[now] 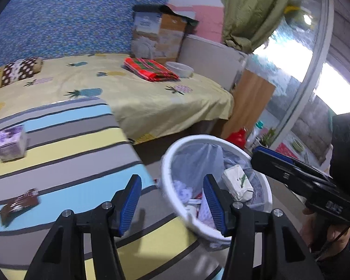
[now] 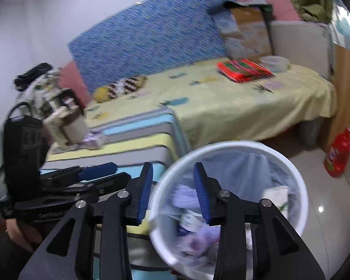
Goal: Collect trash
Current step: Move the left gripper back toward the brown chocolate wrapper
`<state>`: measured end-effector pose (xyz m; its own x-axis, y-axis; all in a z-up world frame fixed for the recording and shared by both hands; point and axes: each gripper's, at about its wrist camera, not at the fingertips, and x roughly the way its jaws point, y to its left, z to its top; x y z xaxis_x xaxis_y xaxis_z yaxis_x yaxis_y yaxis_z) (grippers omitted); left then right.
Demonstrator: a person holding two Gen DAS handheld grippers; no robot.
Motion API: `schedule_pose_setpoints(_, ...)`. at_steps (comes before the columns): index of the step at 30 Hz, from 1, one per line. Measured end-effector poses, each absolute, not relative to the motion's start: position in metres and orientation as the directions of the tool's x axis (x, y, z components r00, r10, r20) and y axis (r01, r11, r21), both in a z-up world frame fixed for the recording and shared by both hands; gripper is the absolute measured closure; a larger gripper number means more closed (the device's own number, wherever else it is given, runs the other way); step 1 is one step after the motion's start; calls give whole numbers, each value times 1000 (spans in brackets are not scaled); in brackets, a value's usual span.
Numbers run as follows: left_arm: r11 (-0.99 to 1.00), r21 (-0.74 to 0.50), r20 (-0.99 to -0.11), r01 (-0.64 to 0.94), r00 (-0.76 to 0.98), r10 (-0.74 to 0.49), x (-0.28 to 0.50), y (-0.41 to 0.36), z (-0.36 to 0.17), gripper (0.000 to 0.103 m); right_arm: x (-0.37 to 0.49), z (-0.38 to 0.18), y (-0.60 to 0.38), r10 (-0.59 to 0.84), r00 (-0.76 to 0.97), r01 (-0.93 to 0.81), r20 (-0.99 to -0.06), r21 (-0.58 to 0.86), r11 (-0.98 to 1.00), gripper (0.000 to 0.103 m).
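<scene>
Left wrist: one bin point(image 1: 193, 219); two wrappers point(image 1: 18, 204) on table; both grippers' fingers point(image 1: 130, 203) open, empty.

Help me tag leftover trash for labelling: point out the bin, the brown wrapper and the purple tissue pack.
bin point(image 1: 166, 163): left wrist view, on its white rim at the left side.
brown wrapper point(image 1: 18, 204): left wrist view, middle of the wrapper.
purple tissue pack point(image 1: 9, 142): left wrist view, its front face.
</scene>
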<state>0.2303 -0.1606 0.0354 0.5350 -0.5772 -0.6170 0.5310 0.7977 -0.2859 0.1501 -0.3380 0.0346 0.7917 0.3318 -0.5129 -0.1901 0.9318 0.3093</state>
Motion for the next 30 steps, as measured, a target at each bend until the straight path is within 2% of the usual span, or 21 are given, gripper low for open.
schedule_pose_setpoints(2, 810, -286, -608, 512, 556, -566, 227, -143, 42, 48, 148, 39, -328, 378, 781, -246, -498, 311, 918, 38)
schedule_pose_setpoints(3, 818, -283, -603, 501, 570, -557, 225, -133, 46, 48, 146, 41, -321, 400, 770, -274, -497, 308, 911, 35)
schedule_pose_setpoints(11, 877, -229, -614, 422, 637, -467, 212, -67, 55, 48, 138, 55, -268, 439, 727, -368, -528, 239, 898, 35)
schedule_pose_setpoints(18, 924, -164, -657, 345, 661, -363, 211, -13, 40, 48, 153, 50, -240, 413, 714, -338, -566, 238, 911, 35)
schedule_pose_setpoints(25, 945, -140, -708, 294, 638, -304, 236, 14, 13, 48, 168, 52, -221, 418, 704, -318, -574, 271, 908, 35)
schedule_pose_setpoints(30, 950, -79, -744, 302, 616, -257, 260, 9, -10, 48, 169, 48, -216, 414, 703, -307, -578, 278, 910, 35)
